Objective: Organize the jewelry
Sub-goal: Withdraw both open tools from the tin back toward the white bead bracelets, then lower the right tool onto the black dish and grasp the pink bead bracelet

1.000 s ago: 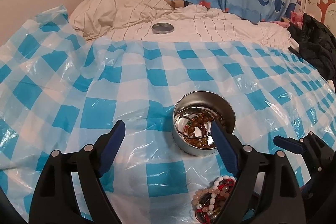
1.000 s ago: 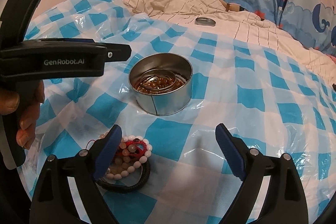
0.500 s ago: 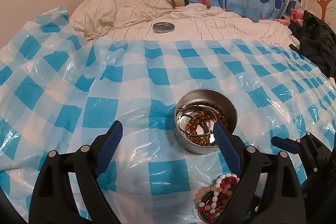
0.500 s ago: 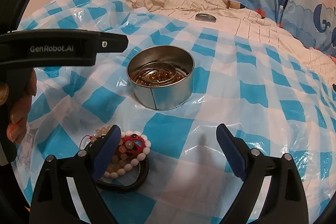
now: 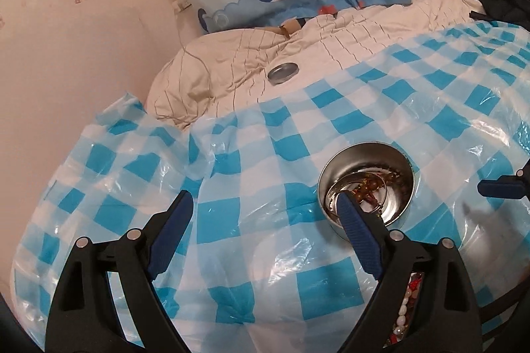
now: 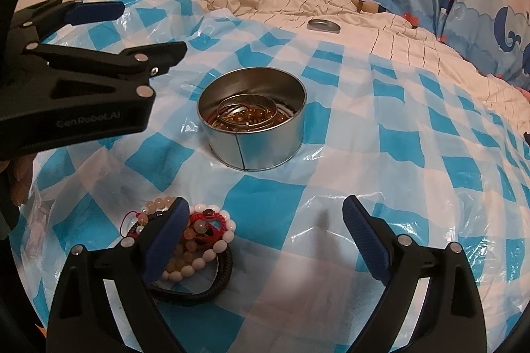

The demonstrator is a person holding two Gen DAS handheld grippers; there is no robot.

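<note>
Jaws: left gripper wide apart, empty; right gripper apart, empty | one tin mid-cloth, holding bangles, beads | one bracelet heap near cloth's front edge | one lid beyond cloth's far edge

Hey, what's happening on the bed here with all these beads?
A person is sorting jewelry with two handheld claws. The round tin on the checked plastic sheet already holds bangles and amber beads. A pile of bracelets waits outside it. The right claw hangs open beside that pile; the left claw is open and empty.
</note>
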